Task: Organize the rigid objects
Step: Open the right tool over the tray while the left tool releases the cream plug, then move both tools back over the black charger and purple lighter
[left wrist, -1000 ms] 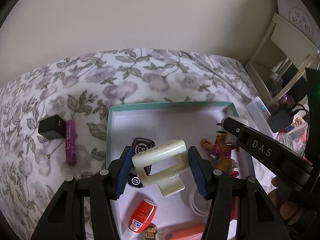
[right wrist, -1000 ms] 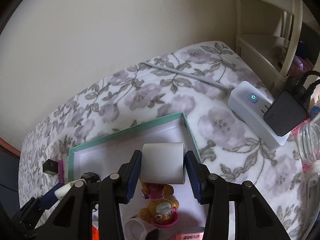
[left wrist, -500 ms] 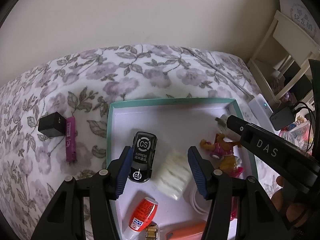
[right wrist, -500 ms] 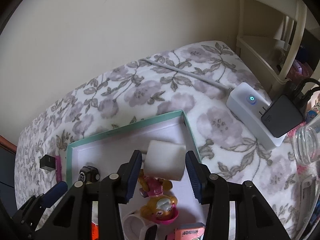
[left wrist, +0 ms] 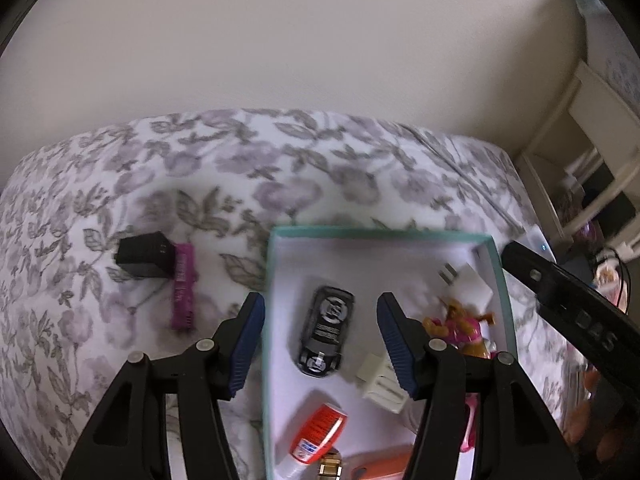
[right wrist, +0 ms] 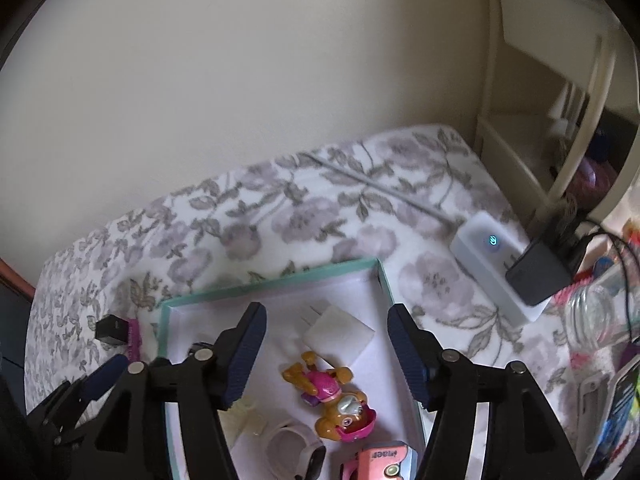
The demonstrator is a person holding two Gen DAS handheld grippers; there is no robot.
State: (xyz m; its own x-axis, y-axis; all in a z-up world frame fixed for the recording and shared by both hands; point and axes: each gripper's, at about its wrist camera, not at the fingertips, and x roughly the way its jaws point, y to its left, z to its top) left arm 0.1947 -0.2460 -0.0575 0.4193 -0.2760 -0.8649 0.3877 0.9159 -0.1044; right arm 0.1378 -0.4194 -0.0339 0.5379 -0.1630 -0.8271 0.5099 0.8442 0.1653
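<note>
1. Since a second earlier, both held things had left the jaws: the cream plastic hook [left wrist: 382, 384] that the left gripper [left wrist: 320, 344] had clamped lay on the floor of the teal-rimmed box [left wrist: 380, 233], and the white plug adapter [right wrist: 338, 330] that the right gripper [right wrist: 326, 354] had held lay flat in the box too.
2. Left gripper: its jaws were opening, with nothing pressed between the blue pads; the black toy car [left wrist: 326, 330] lay on the box floor below the gap, untouched.
3. Right gripper: its jaws were opening as well and gripped nothing; the adapter and a toy dog figure [right wrist: 332, 398] in pink and orange showed on the box floor between the fingers.
4. In the left view the hook rested just beside the right finger, partly hidden by it, near the car.
5. The adapter sat near the far right corner of the box, prongs pointing to the far wall, just beyond the toy dog.
6. Also in the box were a red-and-white glue bottle [left wrist: 318, 430], a white ring [right wrist: 286, 442] and a pink toy camera [right wrist: 380, 460].
7. Outside the box, on the floral bedspread [left wrist: 280, 168], a black charger block [left wrist: 144, 255] touched a magenta bar [left wrist: 183, 286].
8. A white power strip [right wrist: 486, 254] with a lit button lay to the right of the box, with a dark adapter [right wrist: 538, 274] plugged into it.
</note>
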